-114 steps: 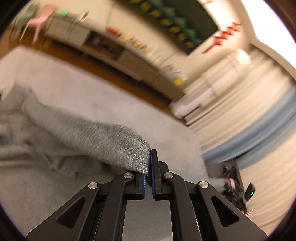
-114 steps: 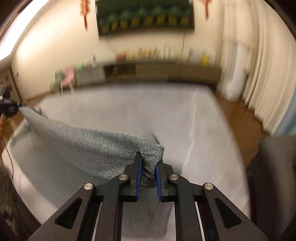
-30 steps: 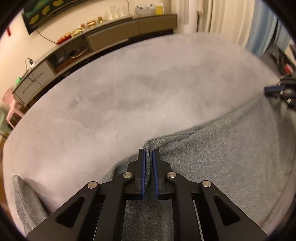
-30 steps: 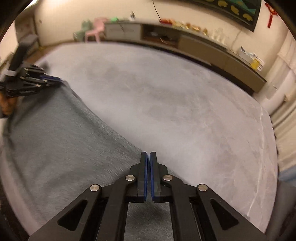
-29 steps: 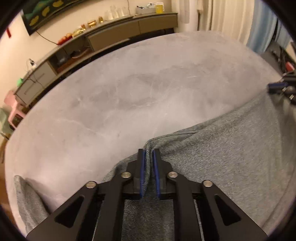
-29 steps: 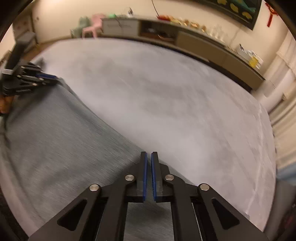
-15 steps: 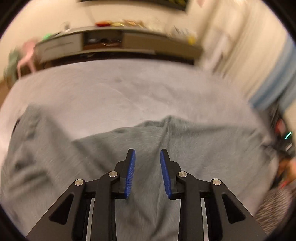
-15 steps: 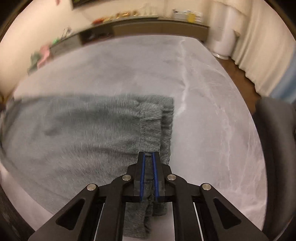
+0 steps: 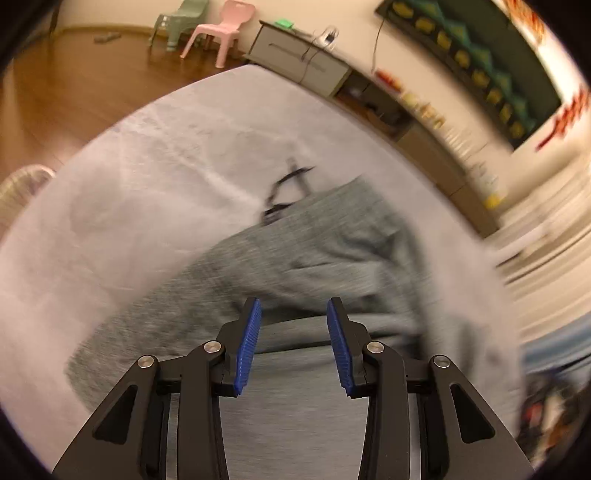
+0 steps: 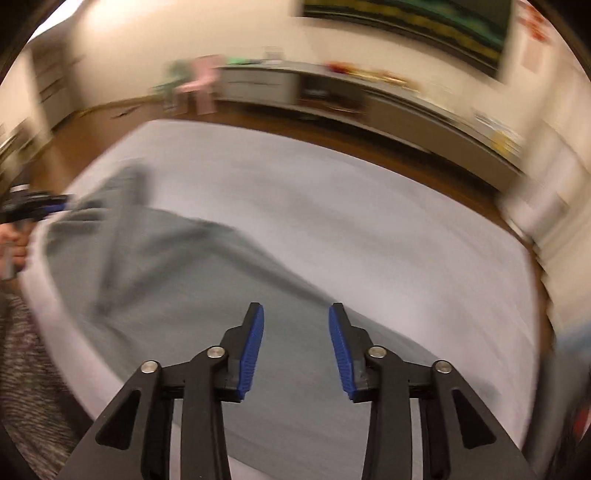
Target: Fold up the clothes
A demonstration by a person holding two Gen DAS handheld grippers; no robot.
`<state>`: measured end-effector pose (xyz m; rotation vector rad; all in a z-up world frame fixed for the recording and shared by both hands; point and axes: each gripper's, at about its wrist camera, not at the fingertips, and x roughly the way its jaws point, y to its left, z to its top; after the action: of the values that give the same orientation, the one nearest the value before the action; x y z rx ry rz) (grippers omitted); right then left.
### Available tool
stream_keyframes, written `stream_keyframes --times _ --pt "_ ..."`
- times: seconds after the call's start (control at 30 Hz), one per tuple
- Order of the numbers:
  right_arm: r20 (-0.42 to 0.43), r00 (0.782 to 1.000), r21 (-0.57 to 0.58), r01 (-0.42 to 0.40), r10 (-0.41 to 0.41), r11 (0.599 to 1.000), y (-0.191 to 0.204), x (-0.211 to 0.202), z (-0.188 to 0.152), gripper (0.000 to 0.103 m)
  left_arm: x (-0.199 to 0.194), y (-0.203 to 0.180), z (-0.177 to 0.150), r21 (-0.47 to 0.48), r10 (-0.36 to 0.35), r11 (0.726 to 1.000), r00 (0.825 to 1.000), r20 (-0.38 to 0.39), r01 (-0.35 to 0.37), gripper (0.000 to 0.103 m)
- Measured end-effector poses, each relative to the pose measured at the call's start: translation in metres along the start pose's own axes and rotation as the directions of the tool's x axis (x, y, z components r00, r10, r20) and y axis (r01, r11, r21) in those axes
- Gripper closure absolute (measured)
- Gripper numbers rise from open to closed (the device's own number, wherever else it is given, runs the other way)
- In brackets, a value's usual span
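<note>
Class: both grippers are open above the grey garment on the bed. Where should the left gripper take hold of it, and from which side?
Probably the grey garment by its near folded edge, just ahead of the open left gripper, approached from above: that edge forms a raised ridge, while the cloth beyond lies flat on the bed.

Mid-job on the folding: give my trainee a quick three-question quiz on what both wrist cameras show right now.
1. True or false: the left gripper is clamped on the grey garment.
2. What is the right gripper holding? A) a sleeve B) a hanger C) nothing
3. Fill in: the garment lies on a pale grey ____.

Key:
1. False. Its jaws stand apart over the cloth, with nothing between them.
2. C. It is open above the garment.
3. Bed, the padded surface under the garment; a pink chair stands on the wooden floor beyond it.
</note>
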<state>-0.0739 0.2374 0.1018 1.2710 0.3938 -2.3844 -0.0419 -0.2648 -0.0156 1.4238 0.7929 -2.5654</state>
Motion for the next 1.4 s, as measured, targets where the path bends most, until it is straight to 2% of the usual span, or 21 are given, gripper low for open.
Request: stream_keyframes --times 0.07,0.1,0.13,0.23,0.37,0.5,0.57,0.6,0.63,0.7,0.77,0.87,0.97,1.07,1.13,1.17,1.2,1.27,1.3,1.33,1.4 --pt "-0.008 0.998 -0.083 -0.069 0.068 0.994 0.059 0.03 0.043 0.045 0.006 0.02 -0.001 -0.044 0.044 0.998 0.999 -0.018 -0.045 0.065" --pt "-0.013 0.996 -0.119 -0.087 0.086 0.989 0.087 0.042 0.058 0.037 0.007 0.031 -0.001 -0.08 0.047 0.996 0.999 -0.021 -0.049 0.072" --pt "-0.02 0.996 -0.147 -0.09 0.088 0.985 0.112 0.058 0.074 0.032 0.005 0.04 0.0 -0.115 0.024 0.993 1.0 -0.015 -0.026 0.073" --pt "-0.041 0.997 -0.218 -0.075 0.068 0.973 0.18 0.107 0.125 0.031 -0.003 0.057 0.002 -0.179 -0.036 0.983 0.999 0.013 0.038 0.071" --pt "-0.075 0.996 -0.24 -0.066 0.049 0.969 0.224 0.176 0.164 0.031 -0.018 0.063 0.004 -0.199 -0.102 0.973 0.993 0.064 0.113 0.063" --pt "-0.145 0.988 -0.134 -0.067 0.047 0.989 0.227 0.241 0.194 0.031 -0.019 0.071 0.011 -0.263 -0.213 0.937 0.973 0.085 0.228 0.058" --pt "-0.182 0.981 -0.068 -0.084 0.071 0.994 0.222 0.266 0.197 0.039 -0.016 0.071 0.015 -0.286 -0.26 0.918 0.961 0.095 0.276 0.056" --pt "-0.196 0.976 -0.044 -0.101 0.09 0.994 0.221 0.276 0.197 0.071 -0.016 0.069 0.016 -0.29 -0.28 0.91 0.955 0.102 0.297 0.053" --pt "-0.199 0.974 -0.028 -0.114 0.106 0.993 0.22 0.279 0.196 0.093 -0.019 0.066 0.016 -0.284 -0.295 0.906 0.949 0.111 0.315 0.051" --pt "-0.146 0.982 -0.021 -0.126 0.121 0.992 0.222 0.266 0.195 0.094 -0.024 0.058 0.015 -0.271 -0.325 0.897 0.937 0.13 0.348 0.042" --pt "-0.04 0.983 -0.021 -0.183 0.182 0.983 0.231 0.229 0.192 0.095 -0.029 0.05 0.015 -0.258 -0.354 0.887 0.923 0.148 0.382 0.037" --pt "0.078 0.958 -0.092 -0.27 0.277 0.959 0.259 0.168 0.169 0.095 -0.037 0.038 0.014 -0.237 -0.398 0.871 0.901 0.175 0.431 0.029" --pt "0.094 0.937 -0.191 -0.315 0.336 0.93 0.292 0.138 0.139 0.095 -0.043 0.026 0.013 -0.214 -0.437 0.854 0.878 0.196 0.473 0.026" --pt "0.061 0.936 -0.269 -0.319 0.346 0.909 0.32 0.132 0.111 0.095 -0.04 0.011 0.008 -0.174 -0.447 0.864 0.879 0.166 0.472 0.025" --pt "0.056 0.933 -0.301 -0.324 0.356 0.897 0.33 0.128 0.097 0.095 -0.032 0.005 0.005 -0.136 -0.4 0.898 0.906 0.14 0.418 0.026" --pt "0.057 0.926 -0.304 -0.341 0.374 0.89 0.332 0.124 0.091 0.095 -0.028 0.004 0.003 -0.104 -0.351 0.925 0.927 0.133 0.365 0.048" --pt "0.059 0.919 -0.306 -0.355 0.39 0.883 0.333 0.12 0.086 0.095 -0.03 0.008 0.003 -0.096 -0.309 0.941 0.94 0.142 0.324 0.092" --pt "0.064 0.912 -0.313 -0.368 0.406 0.876 0.329 0.112 0.076 0.095 -0.049 0.032 0.0 -0.13 -0.269 0.945 0.941 0.204 0.299 0.096" --pt "0.061 0.912 -0.311 -0.369 0.406 0.876 0.321 0.107 0.07 0.086 -0.066 0.054 -0.006 -0.172 -0.284 0.927 0.922 0.265 0.335 0.097" --pt "0.065 0.917 -0.305 -0.358 0.394 0.883 0.31 0.101 0.061 0.066 -0.077 0.074 -0.012 -0.214 -0.274 0.914 0.913 0.303 0.346 0.097" --pt "0.088 0.933 -0.289 -0.312 0.35 0.905 0.286 0.091 0.043 0.044 -0.064 0.105 -0.018 -0.308 -0.237 0.902 0.944 0.231 0.302 0.097"
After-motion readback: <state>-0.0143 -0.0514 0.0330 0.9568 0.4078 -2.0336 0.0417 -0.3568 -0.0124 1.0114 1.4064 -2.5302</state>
